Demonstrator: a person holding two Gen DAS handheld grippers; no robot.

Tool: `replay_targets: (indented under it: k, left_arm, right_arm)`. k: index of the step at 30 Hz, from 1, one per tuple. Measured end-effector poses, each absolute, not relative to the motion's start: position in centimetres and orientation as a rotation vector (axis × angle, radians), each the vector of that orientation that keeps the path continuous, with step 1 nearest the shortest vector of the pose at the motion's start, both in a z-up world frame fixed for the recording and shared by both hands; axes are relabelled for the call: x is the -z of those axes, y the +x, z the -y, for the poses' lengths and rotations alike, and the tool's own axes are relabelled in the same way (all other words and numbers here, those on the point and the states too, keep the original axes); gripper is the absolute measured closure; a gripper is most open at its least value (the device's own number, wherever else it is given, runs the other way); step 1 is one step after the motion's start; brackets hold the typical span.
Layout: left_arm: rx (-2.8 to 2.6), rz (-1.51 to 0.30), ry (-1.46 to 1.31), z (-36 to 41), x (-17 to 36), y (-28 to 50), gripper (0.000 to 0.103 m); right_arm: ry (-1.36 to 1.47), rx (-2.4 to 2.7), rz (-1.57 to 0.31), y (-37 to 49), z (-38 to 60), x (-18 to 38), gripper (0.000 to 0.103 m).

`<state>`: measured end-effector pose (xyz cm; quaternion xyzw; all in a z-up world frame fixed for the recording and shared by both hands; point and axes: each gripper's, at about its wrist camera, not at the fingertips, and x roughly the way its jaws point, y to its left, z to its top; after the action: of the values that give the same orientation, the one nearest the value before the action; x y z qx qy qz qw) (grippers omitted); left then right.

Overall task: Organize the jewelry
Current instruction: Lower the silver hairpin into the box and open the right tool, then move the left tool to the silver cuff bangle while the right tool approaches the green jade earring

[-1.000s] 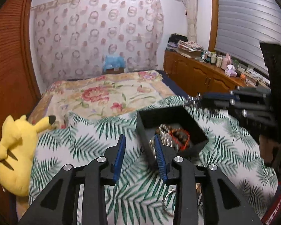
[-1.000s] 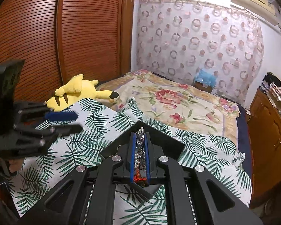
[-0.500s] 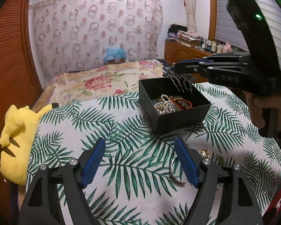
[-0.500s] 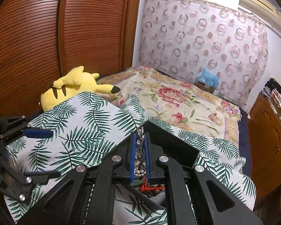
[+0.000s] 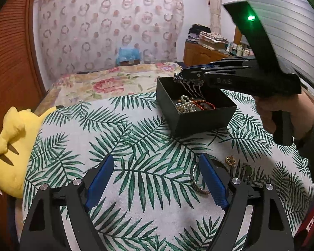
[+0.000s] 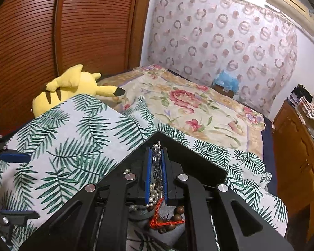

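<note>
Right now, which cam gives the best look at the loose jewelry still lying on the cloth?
Left wrist. It shows the bangle and small gold pieces on the palm-print cloth, just right of the left gripper. The right wrist view shows none of them; its own fingers and the black box fill that area.

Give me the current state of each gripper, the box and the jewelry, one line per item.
right gripper: shut on a silver chain piece, over the box.
silver chain piece: pinched, strands dangling into the box.
black box: open, no lid, holding pearls and red cord beads.
left gripper: jaws opening, nothing between them.
bangle: loose on the leaf-print cloth.
gold trinket: loose on the cloth.
</note>
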<state>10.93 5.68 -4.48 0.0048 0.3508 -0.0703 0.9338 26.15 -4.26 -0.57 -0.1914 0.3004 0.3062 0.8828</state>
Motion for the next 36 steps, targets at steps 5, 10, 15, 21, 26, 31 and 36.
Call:
replay_targets:
  k: [5,10,15,21,26,31,36]
  left_arm:
    - [0.15,-0.724,0.006,-5.4,4.7,10.8,0.023]
    - [0.158,-0.73,0.003,-5.2,5.1,10.7,0.023]
    - [0.167,-0.743,0.007,-4.8,5.7,10.6,0.023]
    - [0.185,-0.753,0.007,-4.0,6.2,10.5,0.023]
    - [0.2,-0.764,0.014,-3.2,6.7,10.6,0.018]
    - [0.219,-0.785,0.019,-2.4,7.2,10.7,0.018]
    - [0.246,-0.794,0.019,-1.6,7.5,10.7,0.01]
  right_arm:
    - [-0.394,-0.614,-0.648,27.1,4.0,1.5,0.093]
    - [-0.363,-0.611,-0.661,27.4,4.3,1.8,0.091]
    - [-0.325,-0.623,-0.655,26.6,5.3,1.4,0.079]
    - [-0.287,-0.64,-0.621,23.4,8.0,0.4,0.074]
    - [-0.271,-0.681,-0.605,19.0,11.4,0.4,0.061]
    - [-0.24,-0.662,-0.629,15.5,14.9,1.8,0.058]
    - [-0.172,-0.602,-0.654,12.1,18.0,3.7,0.03]
